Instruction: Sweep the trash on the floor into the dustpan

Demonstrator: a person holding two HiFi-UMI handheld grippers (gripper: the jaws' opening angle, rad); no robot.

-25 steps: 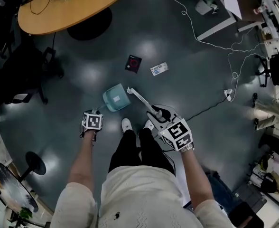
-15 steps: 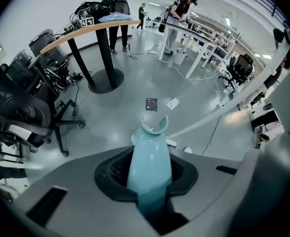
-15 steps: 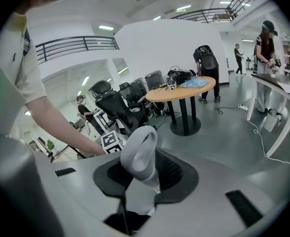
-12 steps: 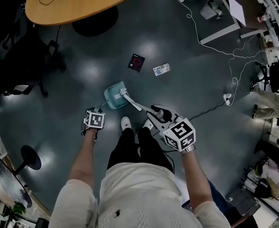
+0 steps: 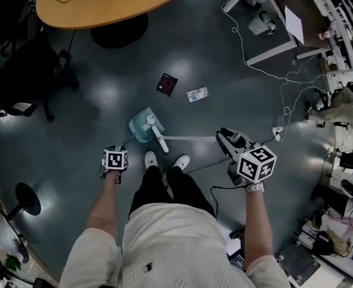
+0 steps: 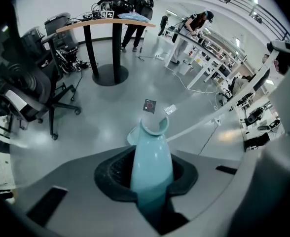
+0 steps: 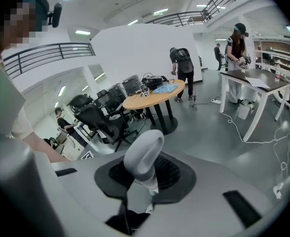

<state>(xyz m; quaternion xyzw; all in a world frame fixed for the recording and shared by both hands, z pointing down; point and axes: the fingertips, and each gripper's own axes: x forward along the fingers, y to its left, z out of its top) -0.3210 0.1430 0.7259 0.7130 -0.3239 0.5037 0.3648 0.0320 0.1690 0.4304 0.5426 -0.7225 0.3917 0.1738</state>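
Gripping dustpan (image 5: 145,126) handle, your left hand-held gripper (image 6: 151,174) held light, stiff plastic; right hand-held gripper (image 7: 144,174) clamped broom (image 5: 185,138) top end, probably whippy. Trash (image 5: 167,83) looked feather-light.

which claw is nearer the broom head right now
Left. The left claw, holding the dustpan by its handle, sits just left of and behind the broom head. The right claw holds the broom at its far handle end, well off to the right.
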